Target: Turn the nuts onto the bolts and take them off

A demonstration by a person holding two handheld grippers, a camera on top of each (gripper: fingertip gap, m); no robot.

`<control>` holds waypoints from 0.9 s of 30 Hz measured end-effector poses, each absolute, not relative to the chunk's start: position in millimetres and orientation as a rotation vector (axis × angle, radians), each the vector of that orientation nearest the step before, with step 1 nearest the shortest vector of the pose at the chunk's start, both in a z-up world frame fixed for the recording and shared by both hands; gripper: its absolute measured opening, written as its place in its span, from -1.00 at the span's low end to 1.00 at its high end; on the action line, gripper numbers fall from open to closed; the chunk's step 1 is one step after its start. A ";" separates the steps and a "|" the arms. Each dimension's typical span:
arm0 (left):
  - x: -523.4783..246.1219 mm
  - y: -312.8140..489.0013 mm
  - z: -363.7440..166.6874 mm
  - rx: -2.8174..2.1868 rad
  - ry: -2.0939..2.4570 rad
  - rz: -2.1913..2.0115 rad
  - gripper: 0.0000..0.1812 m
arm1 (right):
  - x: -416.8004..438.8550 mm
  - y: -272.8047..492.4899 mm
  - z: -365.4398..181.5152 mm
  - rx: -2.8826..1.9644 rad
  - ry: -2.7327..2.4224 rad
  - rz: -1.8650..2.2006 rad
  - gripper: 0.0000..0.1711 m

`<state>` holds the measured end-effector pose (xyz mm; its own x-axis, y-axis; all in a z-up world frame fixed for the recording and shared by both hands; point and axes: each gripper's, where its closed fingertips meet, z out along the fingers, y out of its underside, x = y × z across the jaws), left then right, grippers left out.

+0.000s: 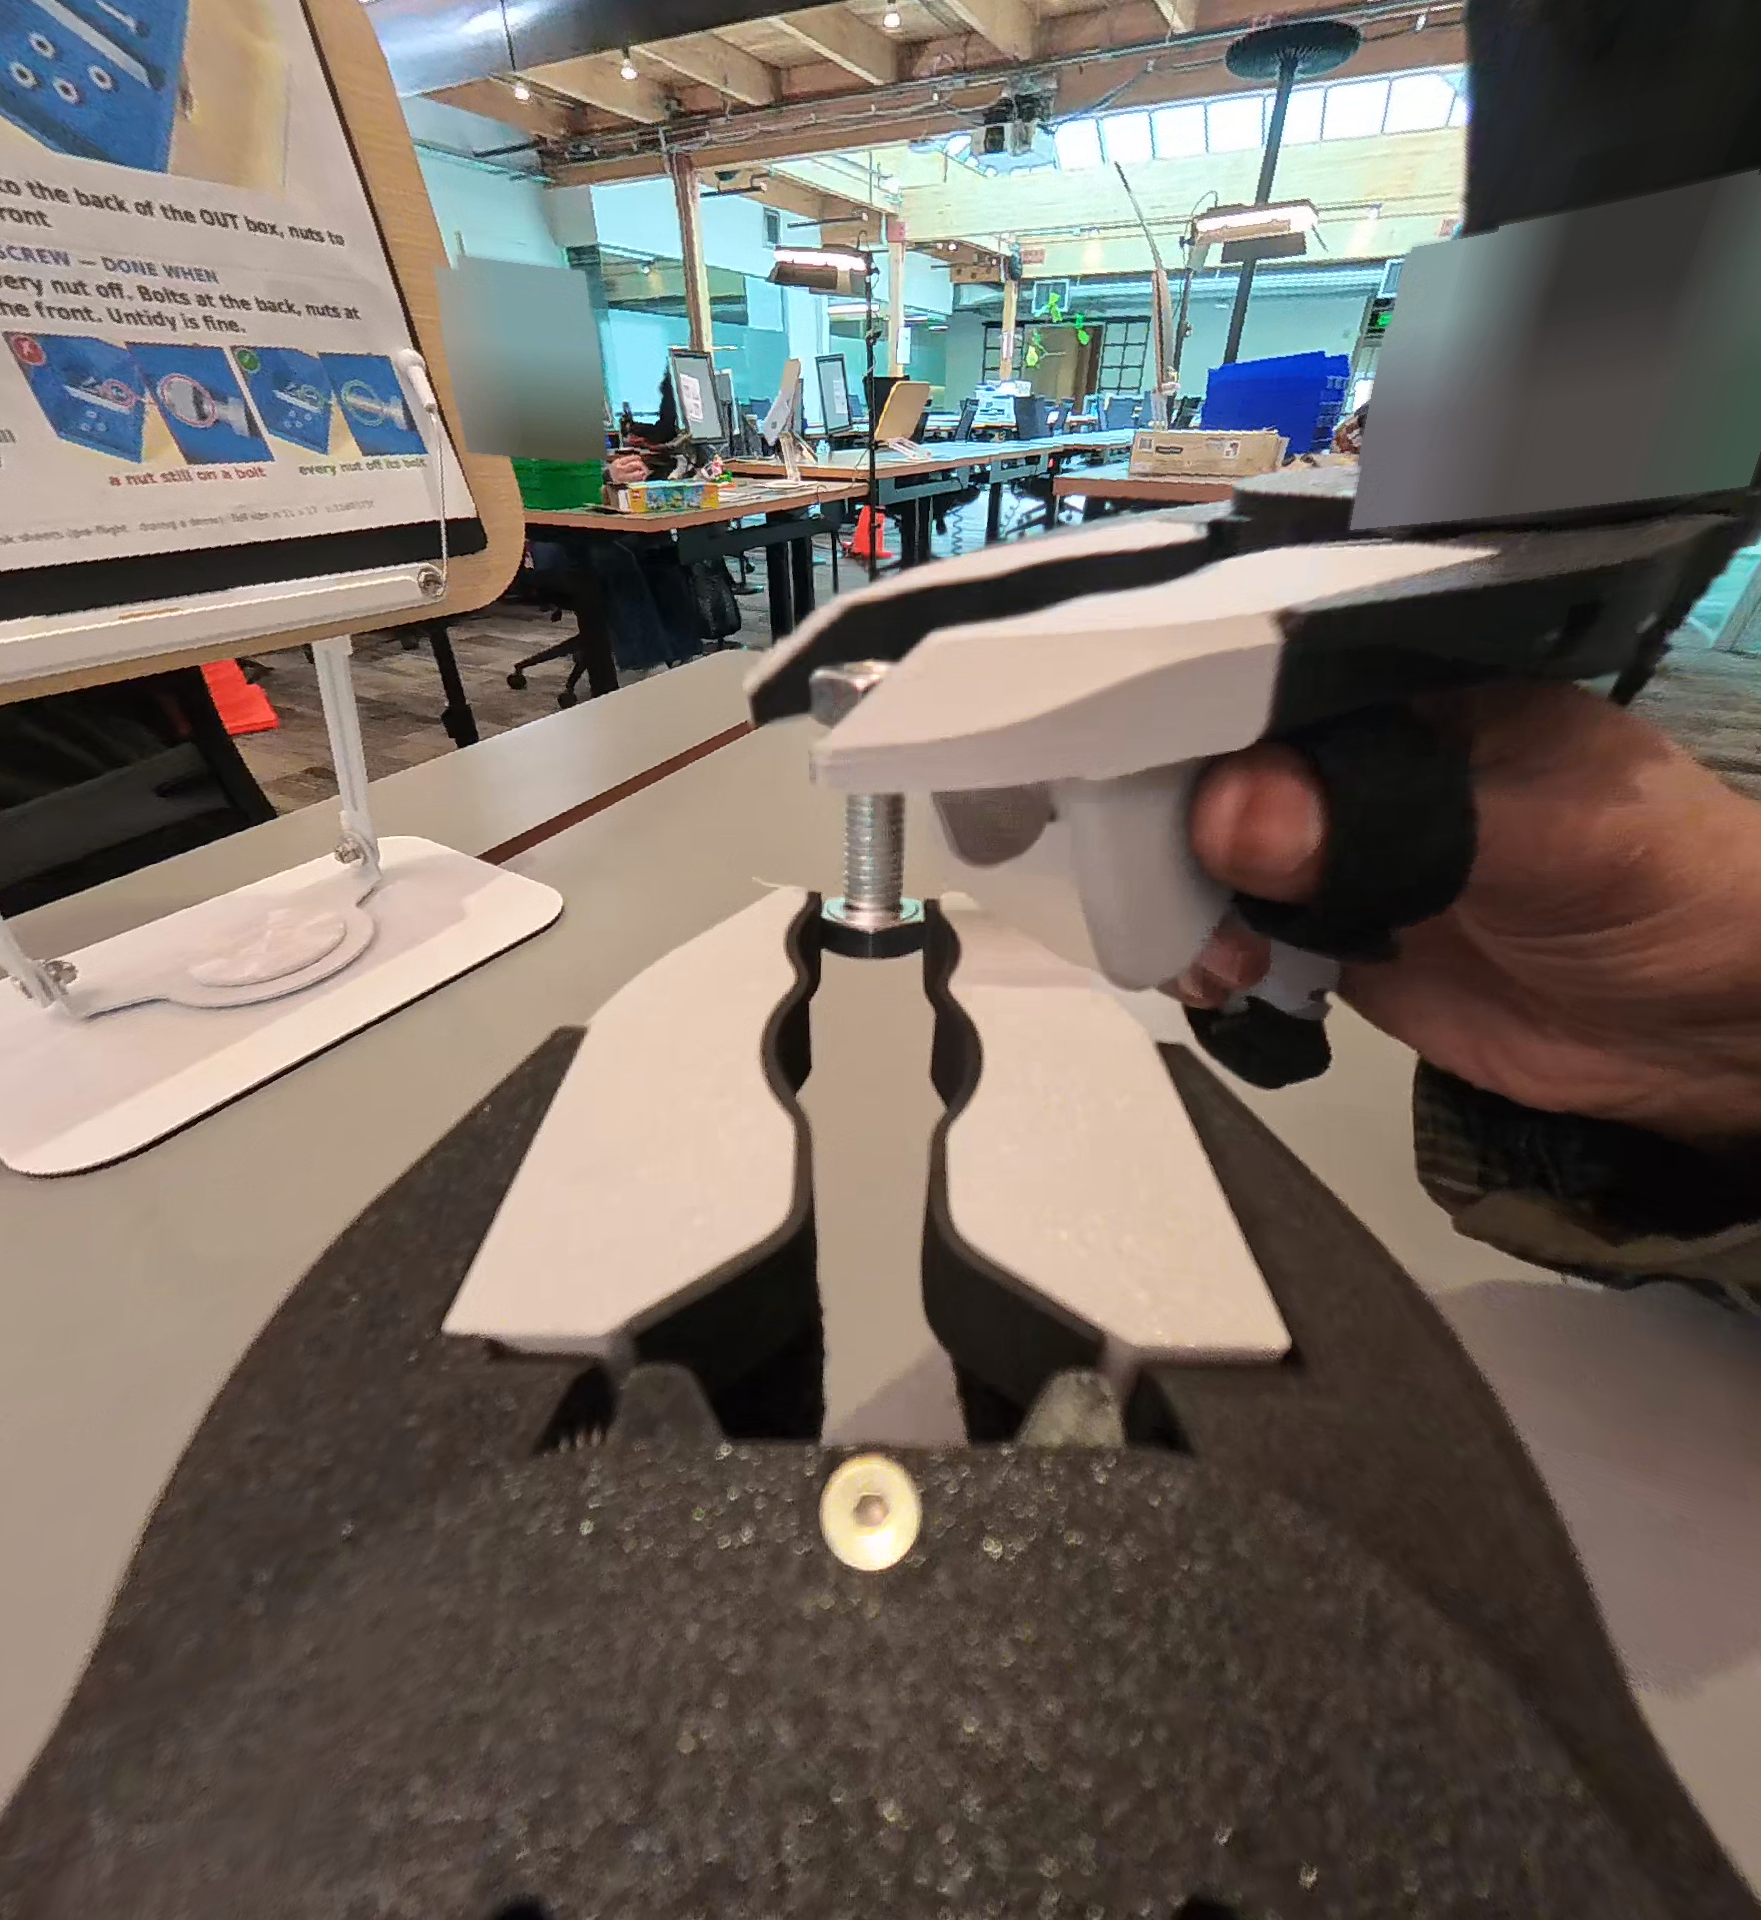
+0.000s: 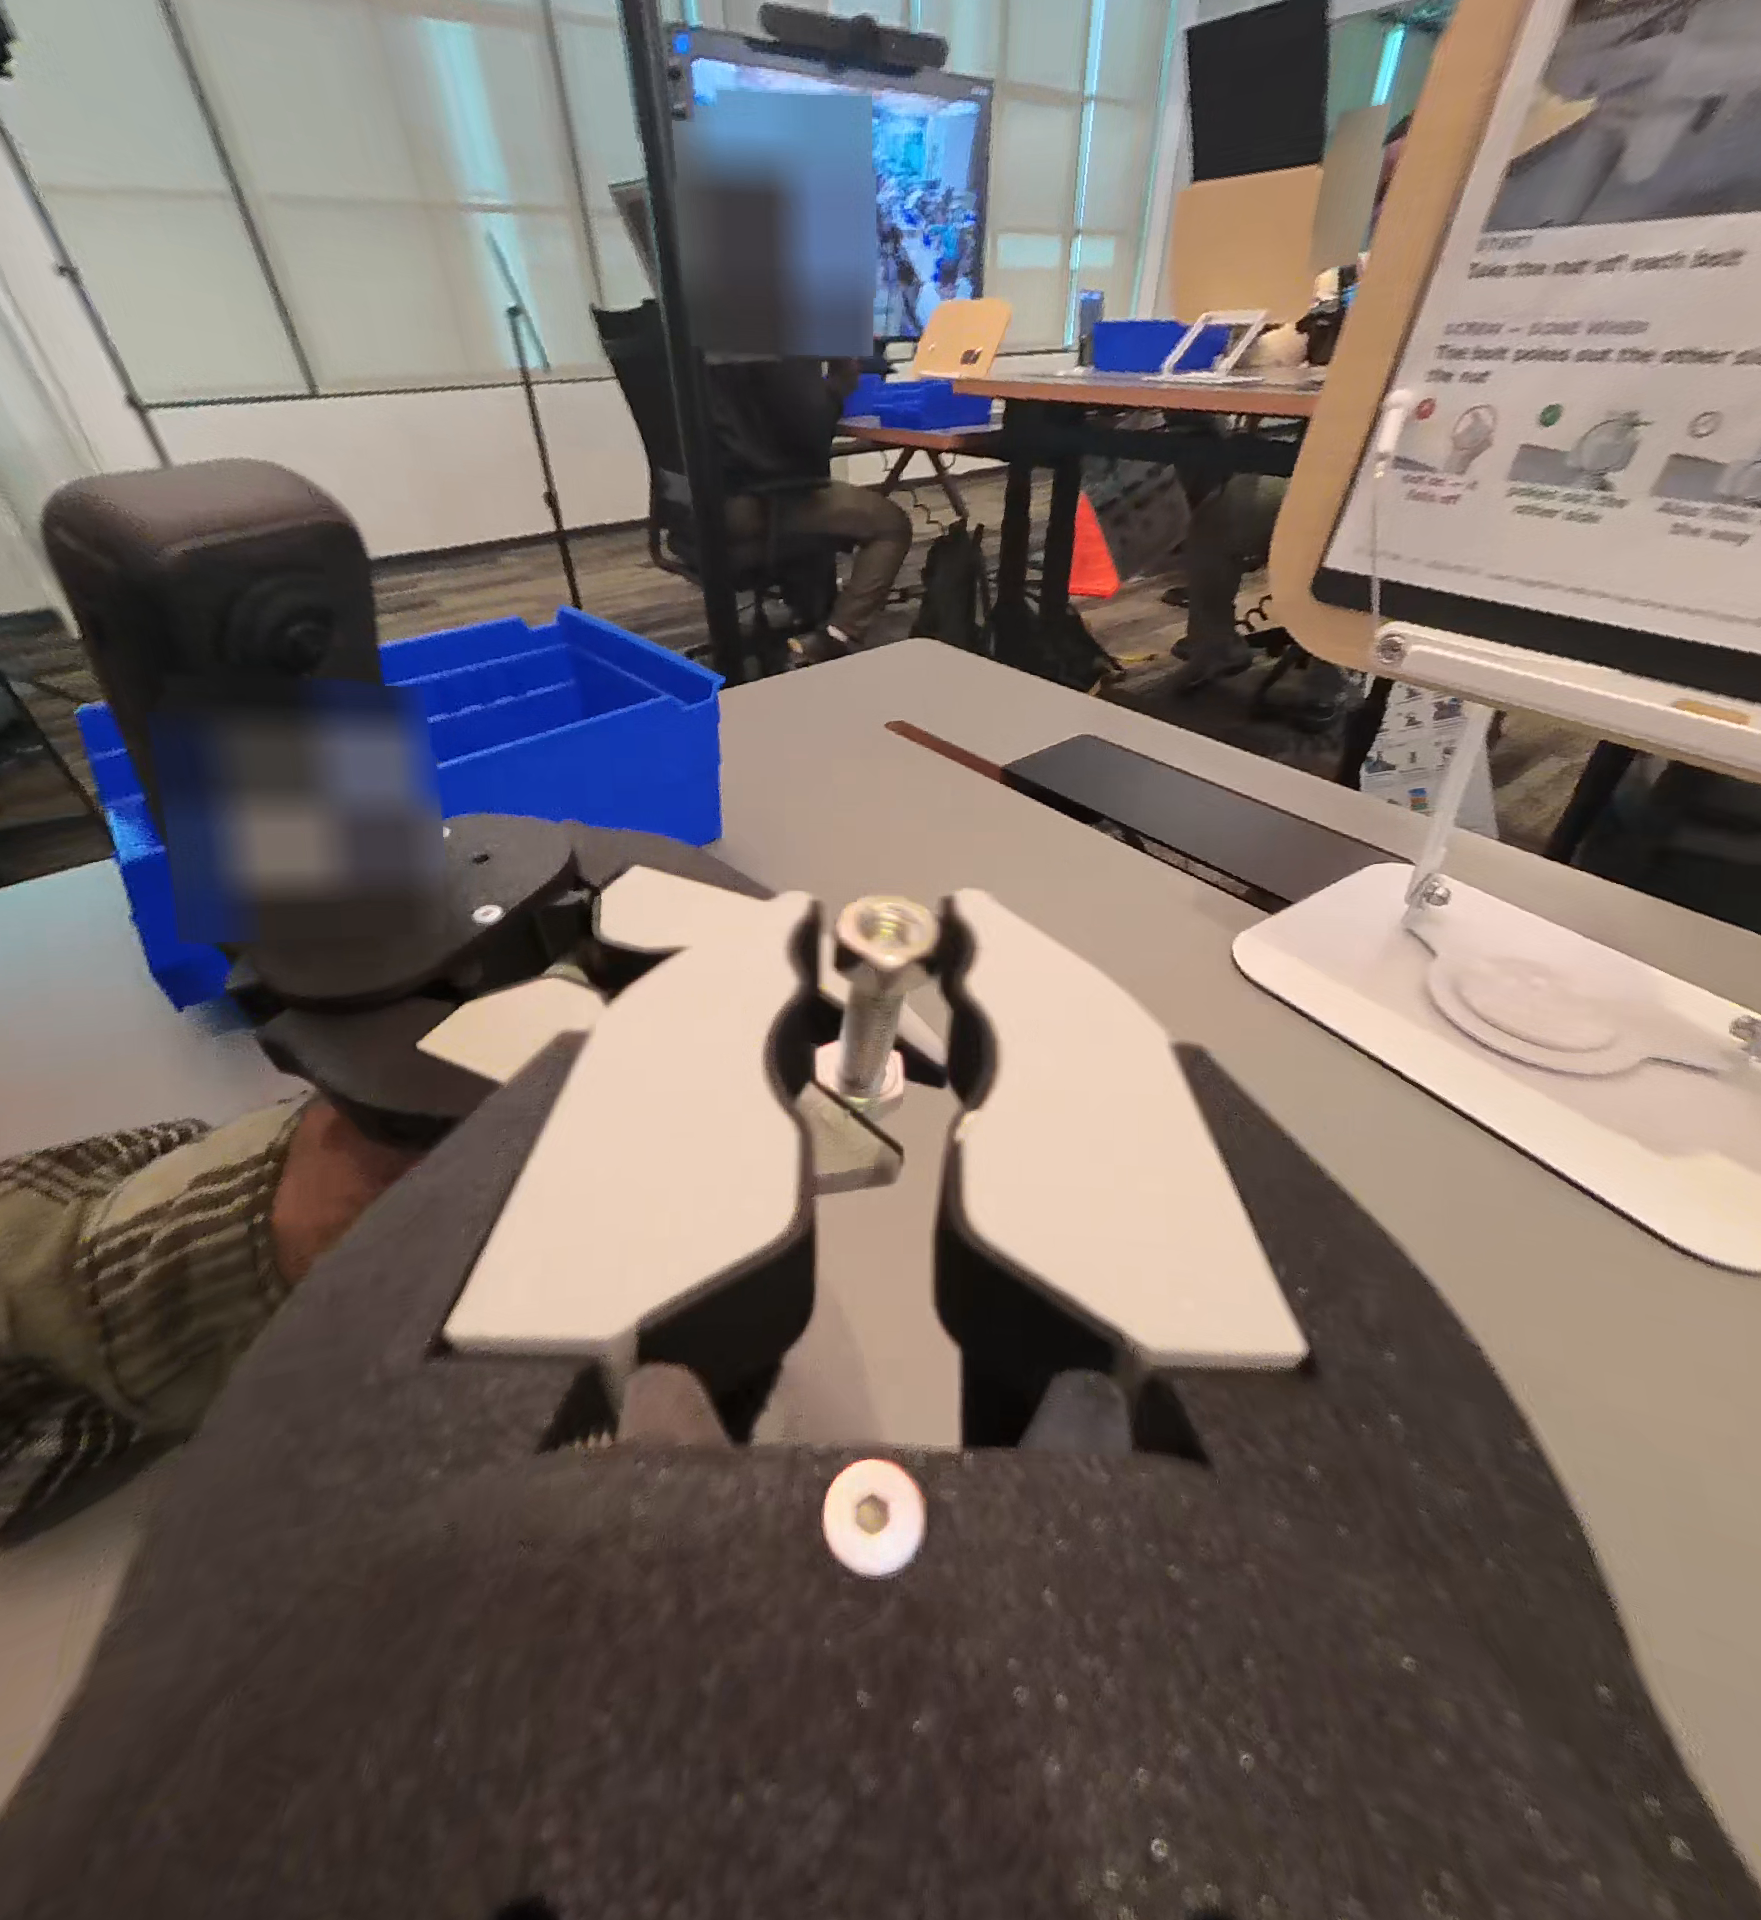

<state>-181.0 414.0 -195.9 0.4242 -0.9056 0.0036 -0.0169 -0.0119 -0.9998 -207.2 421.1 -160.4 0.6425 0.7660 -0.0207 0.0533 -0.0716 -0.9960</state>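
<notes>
Grey table (image 1: 232, 1299), illustrated instruction sheet (image 1: 149, 312).

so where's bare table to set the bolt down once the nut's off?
Bare grey table lies between the right gripper and the white stand base, and left of the left gripper, short of that base. It is crowded where both grippers meet on the bolt and nut, and toward the blue bin.

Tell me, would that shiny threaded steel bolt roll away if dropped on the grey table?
Probably: the shiny threaded steel bolt has a round shank, so it would likely roll, curving around its wider head. It looks rigid and heavy for its size. The hexagonal steel nut on it might check rolling.
</notes>
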 end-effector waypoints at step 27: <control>-161.3 357.0 -174.7 -1.169 1.099 -1.220 -0.80 | -197.5 348.8 -137.2 -0.887 -1.416 1.464 -0.79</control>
<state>-161.3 357.0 -174.7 0.0509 -0.9987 0.0101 0.0938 -0.0053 -0.9956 -197.5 348.8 -137.2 -0.3496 0.9331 0.0847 -0.1160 0.0466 -0.9922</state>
